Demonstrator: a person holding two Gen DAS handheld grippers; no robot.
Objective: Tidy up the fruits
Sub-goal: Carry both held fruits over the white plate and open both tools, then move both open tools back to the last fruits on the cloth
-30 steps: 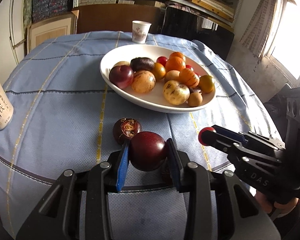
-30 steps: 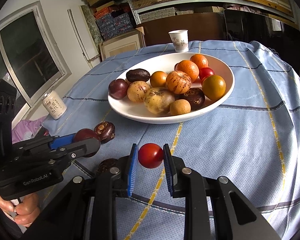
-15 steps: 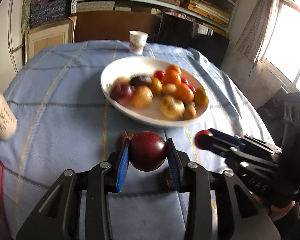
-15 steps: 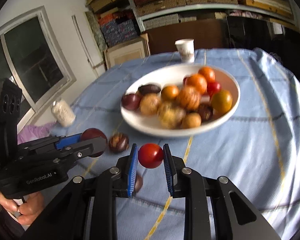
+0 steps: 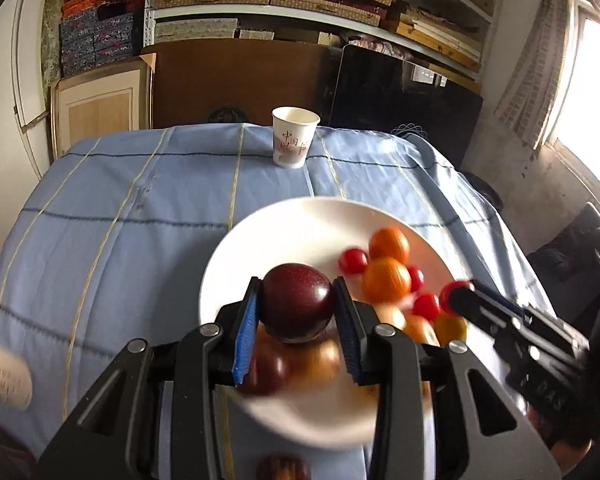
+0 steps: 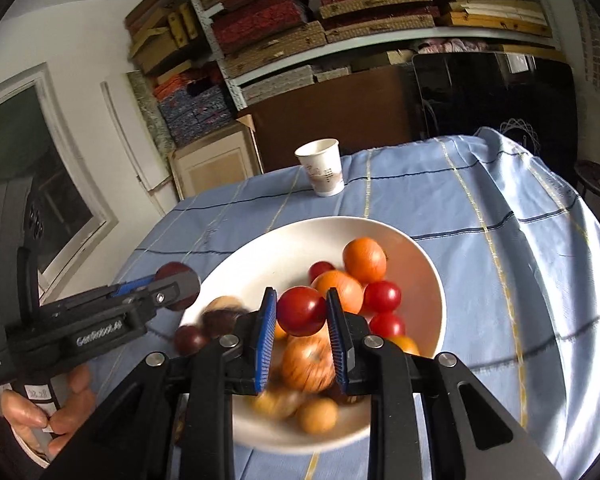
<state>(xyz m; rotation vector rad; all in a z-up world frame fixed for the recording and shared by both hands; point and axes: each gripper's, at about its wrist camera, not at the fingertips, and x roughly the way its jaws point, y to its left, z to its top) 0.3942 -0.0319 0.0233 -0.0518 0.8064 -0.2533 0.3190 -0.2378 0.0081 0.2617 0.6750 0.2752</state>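
The left gripper (image 5: 296, 312) is clamping a dark purple plum-like fruit (image 5: 298, 302) between its blue-padded fingers (image 5: 246, 330), which are pressing on both flanks of it, and the fruit is hanging over the near-left part of the white bowl (image 5: 260, 240), with other dark and tan fruits blurred directly under the fingers. The right gripper (image 6: 302, 314) is pinching a small red tomato (image 6: 301, 311), its fingers (image 6: 265, 332) set narrow and bearing on both sides of it, above the middle of the same bowl, with an orange (image 6: 364, 260) and more small red tomatoes (image 6: 382, 296) lying just beyond and to the right of the fingertips. The paper cup (image 5: 295, 136) is standing well beyond both sets of fingers on the blue-clothed counter (image 5: 120, 220). Judging from this, both fruits are poised for release into the bowl, and the risks are mostly about how they land. The plum-like fruit is round and smooth, so letting it go from this height onto the heap below the fingers could send it rolling over the near rim, or knock a neighbour out. The tomato is soft, and a harder squeeze could split it. The two tools are working close together over one bowl, so drifting towards each other could make them collide. One more dark fruit (image 5: 282, 468) is lying on the counter behind the left fingers, outside the bowl.
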